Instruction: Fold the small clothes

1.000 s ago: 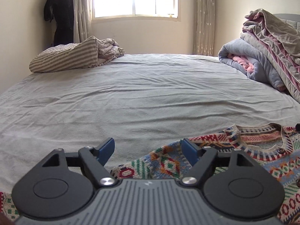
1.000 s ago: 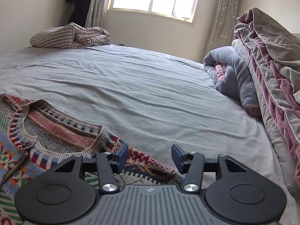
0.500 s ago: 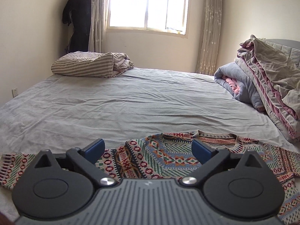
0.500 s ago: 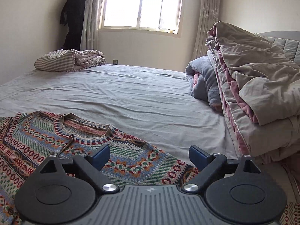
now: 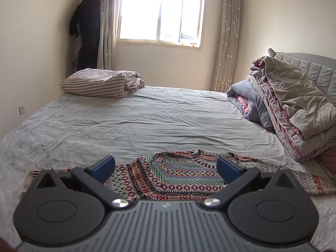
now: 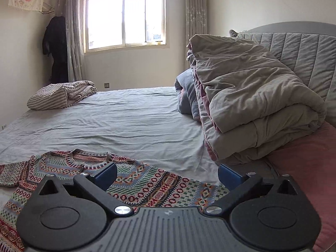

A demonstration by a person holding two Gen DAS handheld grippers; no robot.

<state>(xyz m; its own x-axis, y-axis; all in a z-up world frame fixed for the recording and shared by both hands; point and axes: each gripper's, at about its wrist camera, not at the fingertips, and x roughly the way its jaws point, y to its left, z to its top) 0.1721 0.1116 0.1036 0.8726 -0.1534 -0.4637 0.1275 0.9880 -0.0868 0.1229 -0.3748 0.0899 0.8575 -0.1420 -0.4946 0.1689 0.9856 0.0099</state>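
Observation:
A patterned knit sweater (image 5: 168, 174) lies flat, front up, on the grey bed sheet (image 5: 147, 121), with its sleeves spread to both sides. My left gripper (image 5: 166, 164) hovers above and behind its left half. Its jaws are opening wide and nothing is between them. In the right wrist view the sweater (image 6: 147, 187) fills the lower left, its neckline toward the window. My right gripper (image 6: 167, 173) hangs over the right sleeve end. Its jaws are also opening and hold nothing. The near hem is hidden behind both gripper bodies.
A tall folded duvet stack (image 6: 252, 105) and a rolled grey blanket (image 5: 247, 100) stand at the right by the padded headboard (image 6: 294, 48). A striped folded quilt (image 5: 100, 84) lies at the far left corner. A dark garment (image 5: 86, 31) hangs beside the window curtain.
Both grippers have pulled back and risen away from the sweater, and their jaws have widened. More of the spread sweater now shows in each view.

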